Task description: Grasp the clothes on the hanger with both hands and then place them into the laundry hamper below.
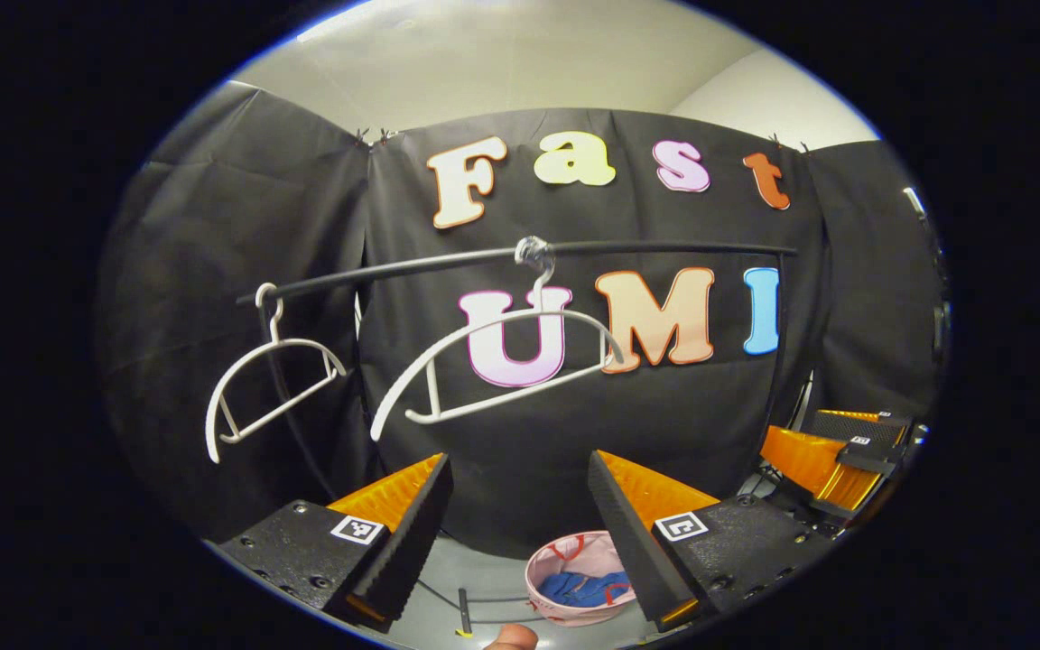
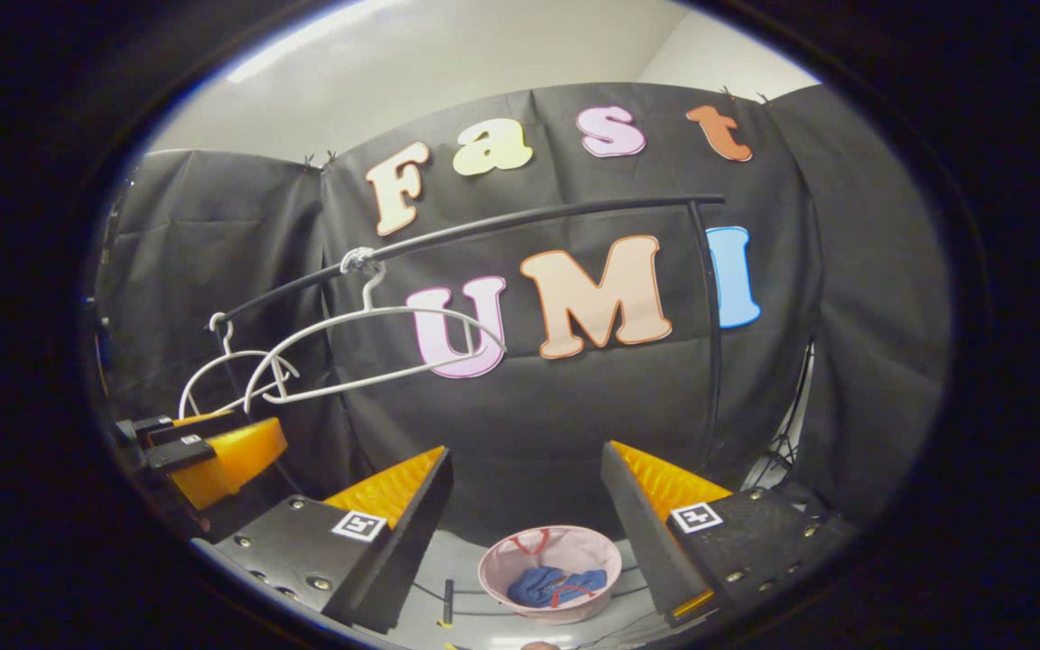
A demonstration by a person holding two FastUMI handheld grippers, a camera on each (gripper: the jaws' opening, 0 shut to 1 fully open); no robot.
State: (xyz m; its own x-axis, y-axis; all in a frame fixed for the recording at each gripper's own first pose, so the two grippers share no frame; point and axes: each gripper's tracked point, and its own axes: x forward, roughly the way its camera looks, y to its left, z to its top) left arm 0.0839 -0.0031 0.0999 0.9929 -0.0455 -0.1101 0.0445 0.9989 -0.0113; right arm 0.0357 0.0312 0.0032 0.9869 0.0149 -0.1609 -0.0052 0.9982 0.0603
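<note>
While each hand-held gripper (image 1: 520, 533) gapes, clothes (image 1: 585, 589) lie in the hamper (image 1: 545, 561) below.

— What encloses the booth?
— Black cloth walls (image 1: 240, 226) (creased, clipped at the top), with a pale ceiling (image 1: 502, 63) above and a light strip glaring near its edge.
— And below?
— A grey floor (image 2: 461, 560), cables trailing across it.

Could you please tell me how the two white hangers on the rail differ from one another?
The middle hanger hangs near the rail's centre, its hook wrapped where it meets the rail; the end hanger hangs at the rail's tip, its hook bare. Both are white, tilted and empty.
</note>
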